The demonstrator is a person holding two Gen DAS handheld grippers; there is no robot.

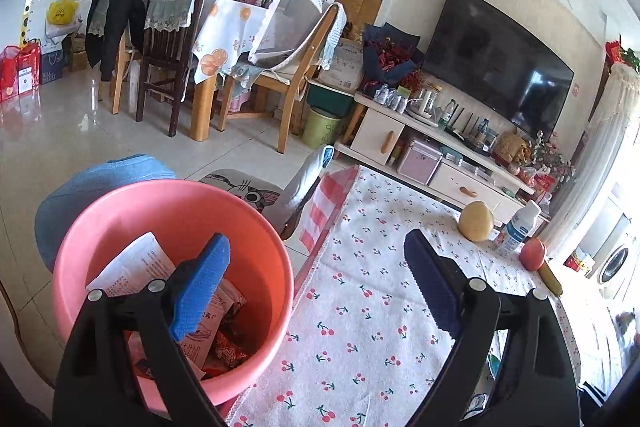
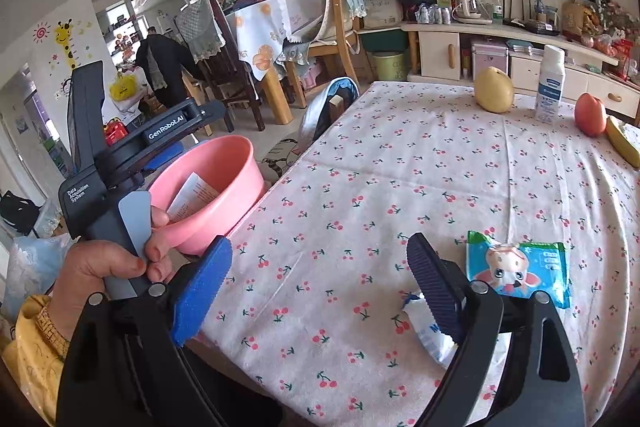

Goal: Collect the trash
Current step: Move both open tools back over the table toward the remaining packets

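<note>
A pink basin [image 1: 172, 211] stands on a blue stool beside the table's left edge and holds a printed paper sheet [image 1: 136, 263] and red wrappers [image 1: 228, 347]. My left gripper [image 1: 316, 239] is open and empty, its left finger above the basin and its right finger over the cherry-print tablecloth [image 1: 360, 307]. My right gripper [image 2: 320, 241] is open and empty above the tablecloth. A blue-green snack wrapper [image 2: 520, 267] lies just right of its right finger. A white wrapper [image 2: 428, 331] lies partly hidden under that finger. A hand [image 2: 100, 267] holds the left tool near the basin [image 2: 224, 163].
At the table's far side stand a yellow pear [image 2: 494, 95], a white bottle [image 2: 550, 87], a red apple [image 2: 590, 115] and a banana [image 2: 622, 143]. Beyond are dining chairs [image 1: 160, 67], a green bin [image 1: 320, 127] and a TV cabinet [image 1: 400, 135].
</note>
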